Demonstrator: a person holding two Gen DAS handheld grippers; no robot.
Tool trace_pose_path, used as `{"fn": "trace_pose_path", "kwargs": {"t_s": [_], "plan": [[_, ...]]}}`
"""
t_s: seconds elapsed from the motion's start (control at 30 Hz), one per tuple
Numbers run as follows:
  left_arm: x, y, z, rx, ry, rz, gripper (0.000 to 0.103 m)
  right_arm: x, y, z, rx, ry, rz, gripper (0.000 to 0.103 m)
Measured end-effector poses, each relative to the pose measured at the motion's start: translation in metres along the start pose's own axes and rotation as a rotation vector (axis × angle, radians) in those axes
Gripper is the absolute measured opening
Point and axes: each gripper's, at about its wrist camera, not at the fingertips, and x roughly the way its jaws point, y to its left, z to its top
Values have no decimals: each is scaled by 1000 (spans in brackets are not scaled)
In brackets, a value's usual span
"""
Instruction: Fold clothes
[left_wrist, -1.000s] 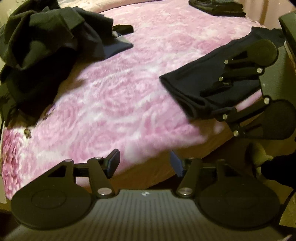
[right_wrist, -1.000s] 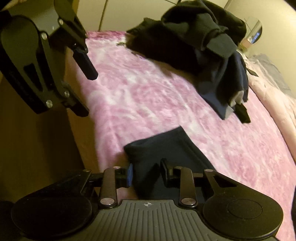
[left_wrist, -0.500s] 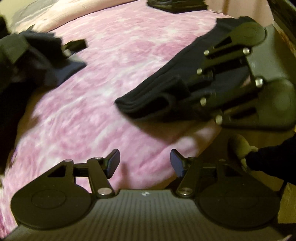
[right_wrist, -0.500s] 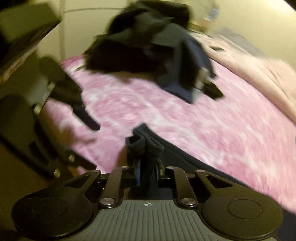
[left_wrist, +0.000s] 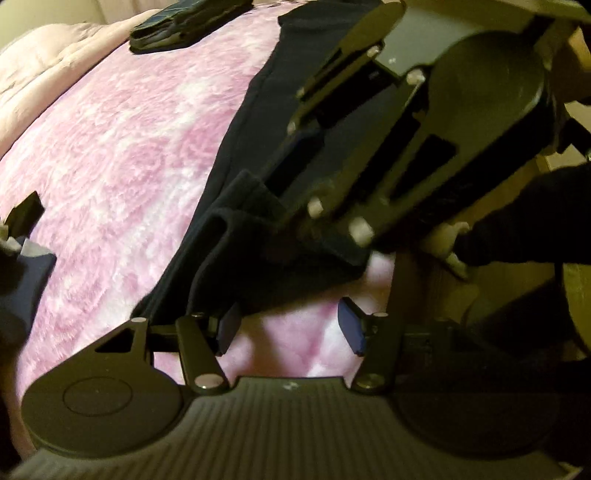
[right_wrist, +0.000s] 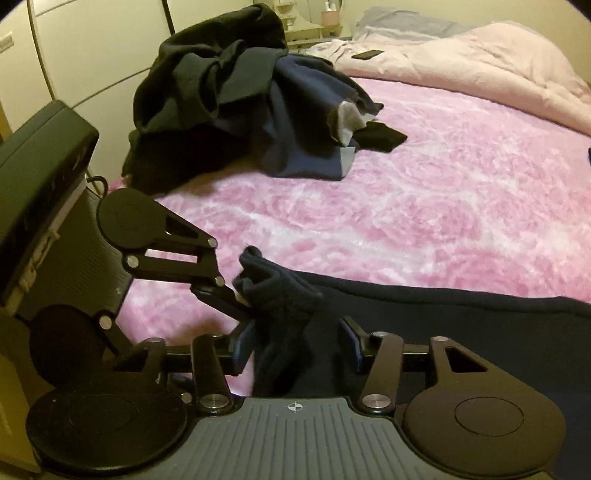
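Item: dark navy folded fabric garment (right_wrist: 424, 306), lying along the near edge of the pink rose-patterned plush blanket (right_wrist: 406, 206).

Right gripper (right_wrist: 295, 343): half a second earlier its jaws were clamped tight on the garment's bunched corner; now they stood apart, the bunched end (right_wrist: 273, 284) lying loose between them. Judged a release, or a re-grip.

Left gripper (left_wrist: 288, 328): a second earlier it hovered clear of the cloth; now it had closed in beside the same corner, jaws apart, one blue pad (left_wrist: 227, 325) touching the fabric's edge, nothing clamped.

Meaning for task: both tools had converged on one end, probably to take the two corners for another fold.

Also present: heap of crumpled black and blue clothes (right_wrist: 236, 92), well apart; folded dark stack (left_wrist: 184, 22) at the far edge.
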Motion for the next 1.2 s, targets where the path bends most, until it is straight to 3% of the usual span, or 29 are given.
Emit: {"fn": "trace_pose_path", "kwargs": {"t_s": [0.2,0.23,0.27,0.3,0.5,0.6,0.73,1.0,1.07,1.2], "plan": [[-2,-4,-3,58,4,26,48,15,13,2,-101,16,-6,51],[-3,-4,-3,59,5,27,48,16,14,2,-101,12,-6,42],[-4,-4,-4,60,6,29,48,16,12,4,-84,11,3,14],[-6,-4,-5,51,9,29,48,14,9,5,-54,7,10,7],[-23,6,-2,-80,4,47,48,-34,-26,13,194,-78,6,7],[-28,6,15,-142,-8,46,48,-74,-61,11,339,-139,-47,7],[-30,0,56,-146,-48,21,51,-148,-132,1,536,-264,-188,7],[17,-26,170,-41,-114,-77,55,-215,-315,-113,964,-340,-459,7],[36,-34,192,-16,-100,-100,55,-210,-343,-139,1043,-306,-445,7],[65,-53,230,29,-72,-142,55,-215,-357,-145,1035,-277,-422,7]]}}
